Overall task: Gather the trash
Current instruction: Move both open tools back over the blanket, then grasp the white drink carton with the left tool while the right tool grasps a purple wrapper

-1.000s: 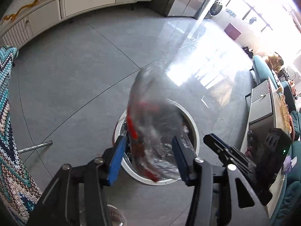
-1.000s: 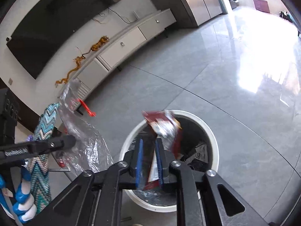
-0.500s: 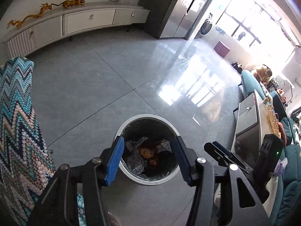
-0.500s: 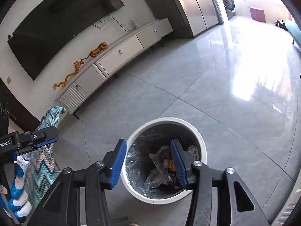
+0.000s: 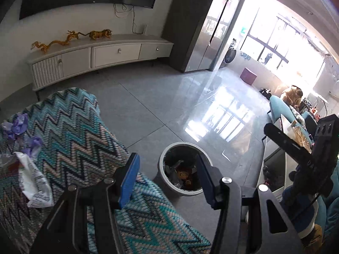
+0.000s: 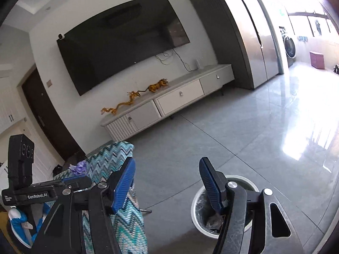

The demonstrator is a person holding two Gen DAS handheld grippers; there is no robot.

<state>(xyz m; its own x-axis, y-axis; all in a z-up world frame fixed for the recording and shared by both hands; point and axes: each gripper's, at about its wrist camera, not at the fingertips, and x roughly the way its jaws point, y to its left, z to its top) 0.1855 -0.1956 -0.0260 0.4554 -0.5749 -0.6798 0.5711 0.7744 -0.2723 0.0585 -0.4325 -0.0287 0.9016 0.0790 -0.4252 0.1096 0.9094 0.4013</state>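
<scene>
The left tool (image 5: 165, 177) stands spread with nothing between its blue pads, and the right tool (image 6: 167, 185), whose jaws have just been opening, is likewise spread and empty. Below them on the grey floor, the white trash bin (image 5: 184, 169) holds crumpled wrappers, while a white printed wrapper (image 5: 35, 183) and purple scraps (image 5: 19, 124) lie on the zigzag-patterned bench (image 5: 80, 131). White lettering on the left tool's arm reads "GenRobot.AI" (image 6: 37, 196).

Television (image 6: 122, 40): wall-mounted, upper centre, dark.
Cabinet (image 6: 169, 103): white, below it.
Golden figurines (image 6: 135, 98): on cabinet top.
Floor (image 6: 243, 139): grey, glossy tiles.
</scene>
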